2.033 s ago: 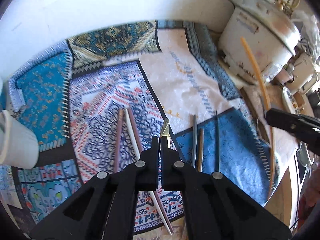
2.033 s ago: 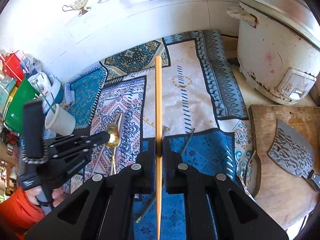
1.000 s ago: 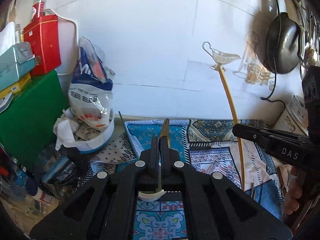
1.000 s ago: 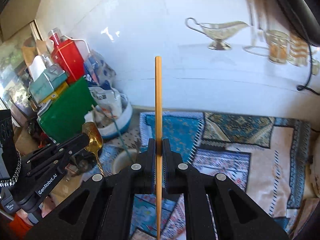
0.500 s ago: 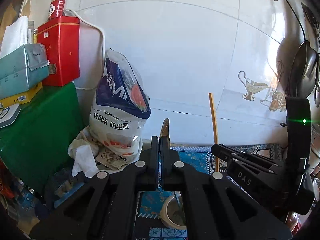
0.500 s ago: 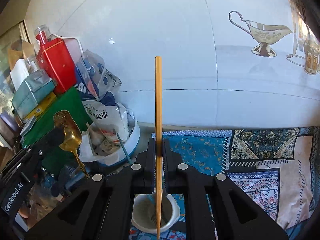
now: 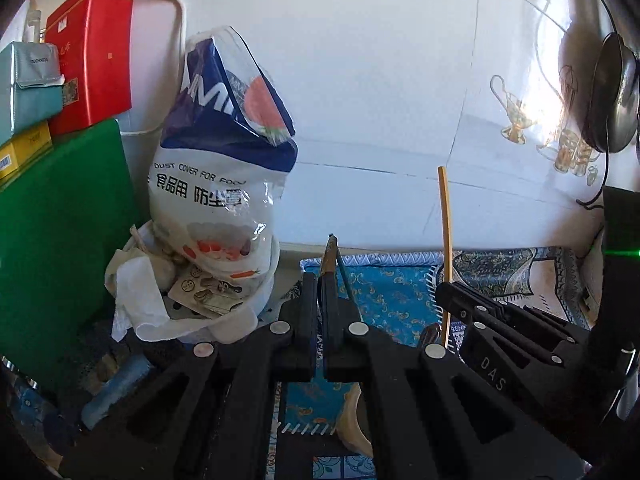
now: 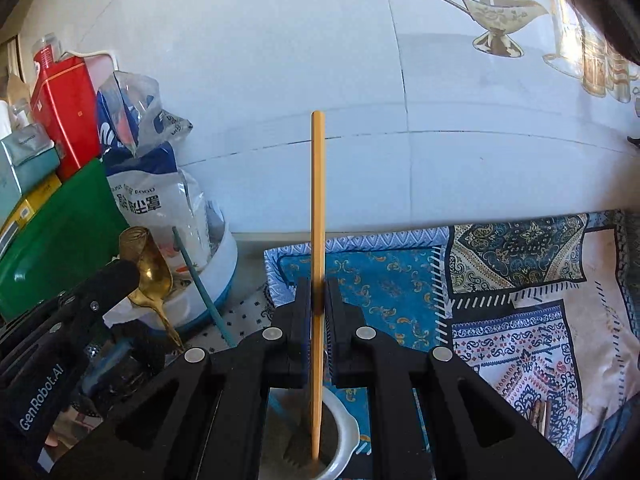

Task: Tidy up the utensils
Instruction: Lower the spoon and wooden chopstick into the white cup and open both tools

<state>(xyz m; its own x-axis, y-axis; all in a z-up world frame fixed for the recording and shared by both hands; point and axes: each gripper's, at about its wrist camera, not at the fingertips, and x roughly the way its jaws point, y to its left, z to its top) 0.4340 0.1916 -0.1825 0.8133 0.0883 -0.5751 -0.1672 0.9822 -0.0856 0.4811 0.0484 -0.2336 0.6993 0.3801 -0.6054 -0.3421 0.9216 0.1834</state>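
Observation:
My right gripper (image 8: 318, 292) is shut on a long tan chopstick (image 8: 317, 208), held upright with its lower end inside a white cup (image 8: 340, 428) below the jaws. The chopstick also shows in the left wrist view (image 7: 445, 240). My left gripper (image 7: 319, 280) is shut on a gold spoon (image 7: 329, 254), seen edge-on; its bowl (image 8: 150, 272) points up in the right wrist view. The left gripper (image 8: 120, 276) sits left of the cup. A teal stick (image 8: 202, 284) leans out of the cup. The cup's rim (image 7: 352, 424) shows under the left gripper.
A patterned blue cloth (image 8: 400, 280) covers the counter. A plastic food-cover bag in a white bowl (image 7: 224, 200), a green board (image 7: 52, 232), a red tin (image 7: 92, 52) and boxes crowd the left. A white tiled wall (image 8: 400, 80) stands behind. More utensils (image 8: 540, 412) lie at right.
Both grippers have swung from over the cloth to the left corner and dropped toward the white cup. The chopstick's lower end now stands inside the cup; the spoon stays held beside it.

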